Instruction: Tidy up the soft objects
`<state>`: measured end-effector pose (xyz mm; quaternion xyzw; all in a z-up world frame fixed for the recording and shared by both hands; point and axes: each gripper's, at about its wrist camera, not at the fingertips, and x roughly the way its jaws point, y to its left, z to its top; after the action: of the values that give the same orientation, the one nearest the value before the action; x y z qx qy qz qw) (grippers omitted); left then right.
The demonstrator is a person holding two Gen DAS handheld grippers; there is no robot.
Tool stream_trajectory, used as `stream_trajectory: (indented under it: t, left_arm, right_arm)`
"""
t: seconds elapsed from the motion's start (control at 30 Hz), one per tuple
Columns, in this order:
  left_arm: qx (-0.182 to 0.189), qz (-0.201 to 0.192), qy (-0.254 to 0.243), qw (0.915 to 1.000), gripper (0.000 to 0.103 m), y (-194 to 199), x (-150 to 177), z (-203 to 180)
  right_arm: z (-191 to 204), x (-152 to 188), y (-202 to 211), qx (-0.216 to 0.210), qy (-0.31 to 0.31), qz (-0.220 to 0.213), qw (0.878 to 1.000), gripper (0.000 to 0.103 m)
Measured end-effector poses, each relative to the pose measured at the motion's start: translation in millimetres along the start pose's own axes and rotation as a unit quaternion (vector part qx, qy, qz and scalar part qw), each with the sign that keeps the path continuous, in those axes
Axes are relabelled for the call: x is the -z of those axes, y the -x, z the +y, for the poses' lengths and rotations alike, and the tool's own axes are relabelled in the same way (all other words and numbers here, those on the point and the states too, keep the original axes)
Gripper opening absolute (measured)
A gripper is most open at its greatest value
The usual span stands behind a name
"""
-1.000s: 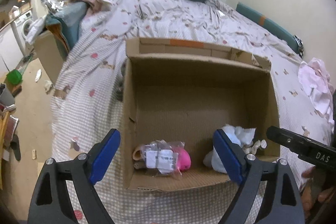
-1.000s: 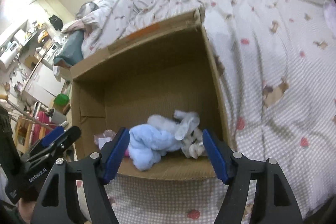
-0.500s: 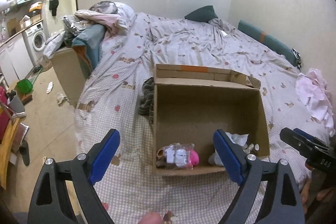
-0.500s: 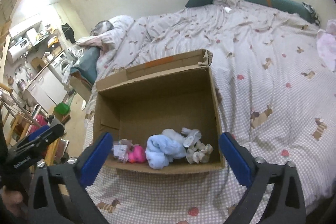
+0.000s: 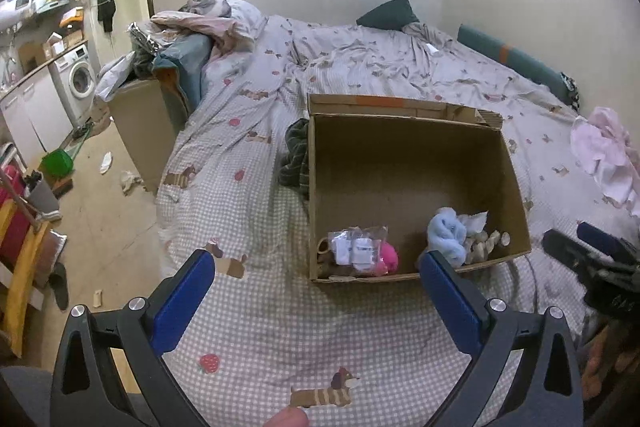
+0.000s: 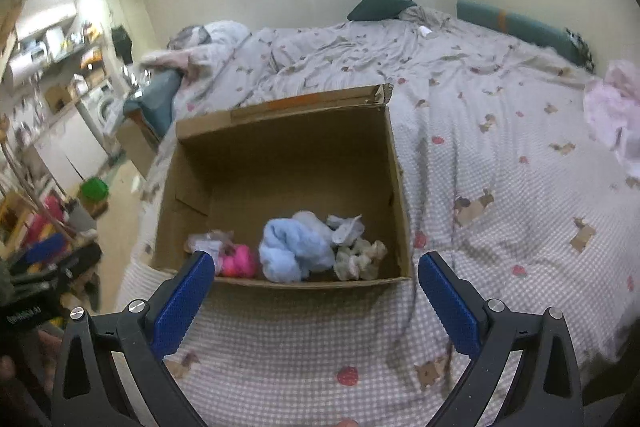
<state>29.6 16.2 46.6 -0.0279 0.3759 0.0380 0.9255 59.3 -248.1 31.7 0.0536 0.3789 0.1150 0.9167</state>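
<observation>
**Both tongs wide open over the bed, soft stuff sitting in the box**

The cardboard box [image 5: 412, 163] sits open on the bed [image 5: 256, 307], and the soft things are all bunched along its near wall: a plastic-wrapped bundle [image 5: 354, 251] with a pink plush [image 5: 387, 255] on the left side, then a light blue cloth [image 5: 446, 233] and some pale grey-white bits [image 5: 482, 241] on the right.

The left wrist view catches a dark striped garment [image 5: 295, 155] wedged against the box's outer left wall – the right wrist view doesn't show it at all. It also gets the washing machine [image 5: 78, 83] and the floor clutter sharply, while the right view is blurry on that side. The right wrist view looks more squarely into the box, so the blue cloth [image 6: 294, 247] and pink plush [image 6: 239, 264] read clearer there.

The left tongs [image 5: 318, 301] hover over the checked bedding just short of the box, spread wide, gripping nothing. The right tongs [image 6: 316, 293] are the same – spread wide, empty, lined up with the box's near edge. Each shows up at the edge of the other's view, side by side.
</observation>
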Motion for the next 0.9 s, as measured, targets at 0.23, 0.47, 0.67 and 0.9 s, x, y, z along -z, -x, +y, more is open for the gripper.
stream_trajectory:
  t: [0.23,0.47,0.67,0.9]
  left_arm:
    - [0.014,0.005,0.012,0.9998,0.102,-7.3,4.3,-1.1]
    - [0.028,0.012,0.012,0.9995,0.102,-9.6,5.9,-6.3]
    - [0.019,0.008,0.006,0.9998,0.102,-7.6,5.9,-8.9]
    - [0.023,0.01,0.009,0.9997,0.102,-8.7,6.8,-10.5]
  right_arm:
    - [5.3,1.7,-8.2,0.01,0.011,0.009,1.0,0.103]
    - [7.6,3.1,-12.1,0.018,0.018,0.013,1.0,0.103]
    - [5.5,3.1,-12.0,0.02,0.014,0.015,1.0,0.103]
    - [6.6,3.1,-12.7,0.022,0.015,0.017,1.0,0.103]
